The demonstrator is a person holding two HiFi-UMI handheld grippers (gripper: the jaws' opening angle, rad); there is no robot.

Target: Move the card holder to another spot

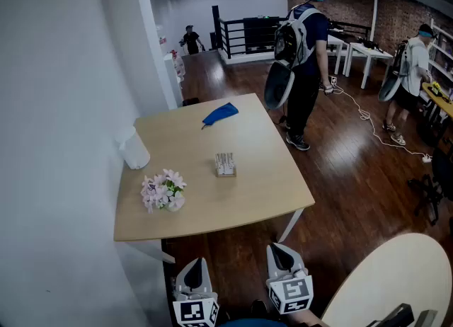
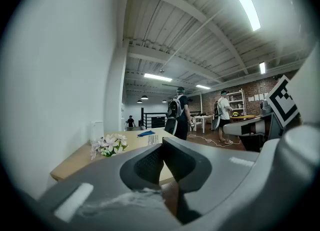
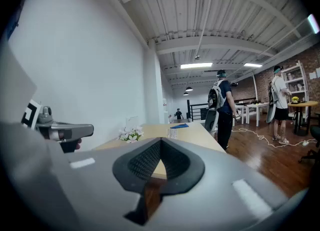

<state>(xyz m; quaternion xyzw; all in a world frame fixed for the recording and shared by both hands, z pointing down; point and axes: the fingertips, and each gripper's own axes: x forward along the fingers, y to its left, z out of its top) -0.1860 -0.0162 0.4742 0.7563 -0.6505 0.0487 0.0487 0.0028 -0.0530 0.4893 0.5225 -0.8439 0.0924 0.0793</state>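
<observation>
The card holder (image 1: 225, 165), a small clear rack with pale cards in it, stands near the middle of the wooden table (image 1: 269, 191). It shows small and far off in the left gripper view (image 2: 153, 138) and in the right gripper view (image 3: 172, 133). Both grippers hang below the table's near edge, well short of it. My left gripper (image 1: 196, 263) is shut with nothing in it, its jaws meeting (image 2: 162, 147). My right gripper (image 1: 278, 249) is shut and empty too, pads pressed together (image 3: 160, 145).
A bunch of pale flowers (image 1: 163, 191) lies at the table's near left, a white cylinder (image 1: 134, 152) against the wall, a blue cloth (image 1: 220, 114) at the far side. A person with a backpack (image 1: 301, 56) stands beyond the table. A round pale table (image 1: 396, 283) is at lower right.
</observation>
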